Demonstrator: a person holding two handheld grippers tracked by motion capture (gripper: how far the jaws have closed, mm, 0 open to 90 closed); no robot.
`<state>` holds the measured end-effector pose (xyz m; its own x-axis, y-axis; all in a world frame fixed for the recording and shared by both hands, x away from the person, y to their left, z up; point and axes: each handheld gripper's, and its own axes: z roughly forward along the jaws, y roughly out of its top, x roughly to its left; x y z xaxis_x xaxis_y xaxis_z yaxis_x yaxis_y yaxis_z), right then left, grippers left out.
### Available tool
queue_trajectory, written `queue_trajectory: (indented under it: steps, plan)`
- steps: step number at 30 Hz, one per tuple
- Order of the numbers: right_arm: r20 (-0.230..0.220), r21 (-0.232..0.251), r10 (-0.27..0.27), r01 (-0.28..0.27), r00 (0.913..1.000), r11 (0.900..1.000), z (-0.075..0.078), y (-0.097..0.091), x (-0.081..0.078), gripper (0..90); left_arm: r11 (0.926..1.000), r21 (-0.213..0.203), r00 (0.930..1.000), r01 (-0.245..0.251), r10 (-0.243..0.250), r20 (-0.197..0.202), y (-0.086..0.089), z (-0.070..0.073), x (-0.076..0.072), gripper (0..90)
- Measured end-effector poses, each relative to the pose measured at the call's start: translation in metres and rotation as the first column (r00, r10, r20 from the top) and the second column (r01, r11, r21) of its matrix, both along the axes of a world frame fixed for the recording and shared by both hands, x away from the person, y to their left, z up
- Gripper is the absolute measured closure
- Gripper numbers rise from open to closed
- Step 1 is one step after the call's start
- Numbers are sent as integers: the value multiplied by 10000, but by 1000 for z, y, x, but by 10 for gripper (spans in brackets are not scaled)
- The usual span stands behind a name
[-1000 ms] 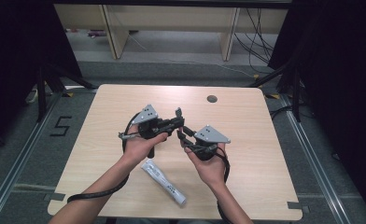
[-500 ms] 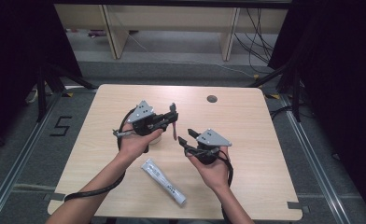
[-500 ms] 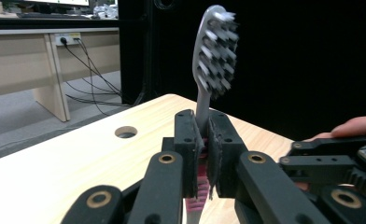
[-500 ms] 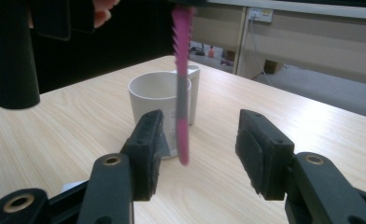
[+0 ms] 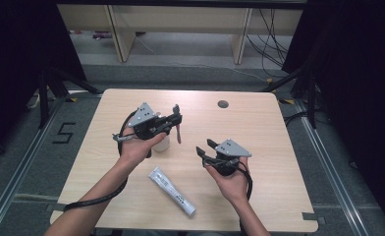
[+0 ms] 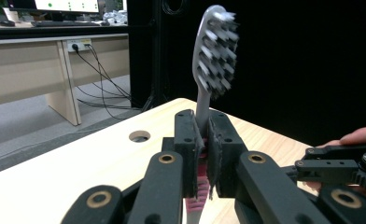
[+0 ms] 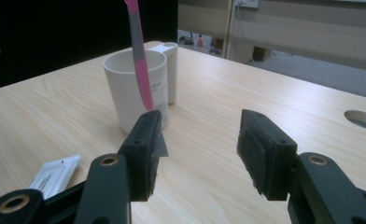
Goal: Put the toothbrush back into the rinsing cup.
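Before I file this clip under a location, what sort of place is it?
Most likely a lab recording bay, not a home: a bare light wooden table with a cable hole stands on grey floor between black curtains, with pale workbenches and trailing black cables behind, and monitors on a desk.

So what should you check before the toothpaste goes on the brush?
1. Left gripper shut on the pink-and-grey plastic toothbrush: ok.
2. Bristles free and in plain sight: ok.
3. Right gripper fingers apart, nothing between them, having just been opening: ok.
4. White toothpaste tube lying free on the wooden table: ok.
5. Tube cap off: cannot tell.
6. White plastic cup upright, apart from the tube: ok.
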<state>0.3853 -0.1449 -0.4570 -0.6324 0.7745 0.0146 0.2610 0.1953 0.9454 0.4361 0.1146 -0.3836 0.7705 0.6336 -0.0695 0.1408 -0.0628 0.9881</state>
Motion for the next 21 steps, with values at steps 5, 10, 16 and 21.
queue_trajectory:
  steps: [5,10,16,21]
  plan:
    - [-212,-20,-295,295,9993,9996,-5,-5,-1,499,10000,28,9998,-90,89,186,4,4,0,828]
    - [-398,-90,-610,607,9973,9981,-10,-15,-2,500,9995,-51,9991,-302,303,300,10,9,2,828]
    - [-248,-76,-698,696,9973,9975,-14,-23,0,501,9990,-84,9984,-433,436,369,15,13,5,828]
    - [-136,-48,-780,780,9969,9969,-17,-26,1,502,9983,-111,9973,-575,580,452,18,15,6,828]
